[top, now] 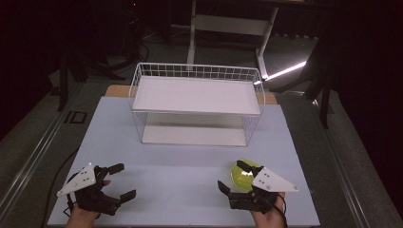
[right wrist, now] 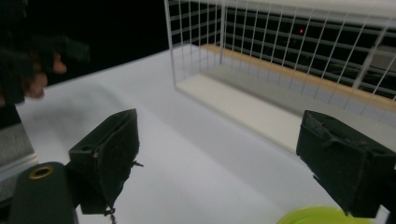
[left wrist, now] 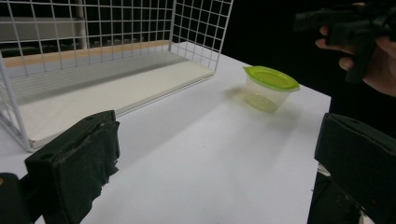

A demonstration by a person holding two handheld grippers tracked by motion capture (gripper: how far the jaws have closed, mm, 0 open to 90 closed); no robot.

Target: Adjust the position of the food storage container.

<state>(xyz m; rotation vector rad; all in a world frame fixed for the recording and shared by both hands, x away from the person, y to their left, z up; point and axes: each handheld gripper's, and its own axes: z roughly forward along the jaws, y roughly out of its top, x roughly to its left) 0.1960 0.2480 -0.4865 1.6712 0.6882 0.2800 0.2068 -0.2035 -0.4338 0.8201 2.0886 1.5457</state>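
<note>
Both black two-jaw grippers held spread and empty above the pale table.

The right gripper (top: pixel 236 180) is poised beside the small clear plastic tub with a lime-green lid (top: pixel 244 174), near the front right edge; the left gripper (top: pixel 121 181) is idle well apart. Presumably the tub should be straddled squarely below its lid rim before being carried to the white wire two-tier rack (top: pixel 196 103).

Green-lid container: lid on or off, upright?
Lid on, upright. The container stands on the table with its green lid seated flat on top.

container (top: pixel 243 176): partly hidden behind right gripper (top: pixel 234 176) | its green lid (right wrist: pixel 317 216): cut by bottom edge in right gripper view | hands: cut at bottom, high view
</note>
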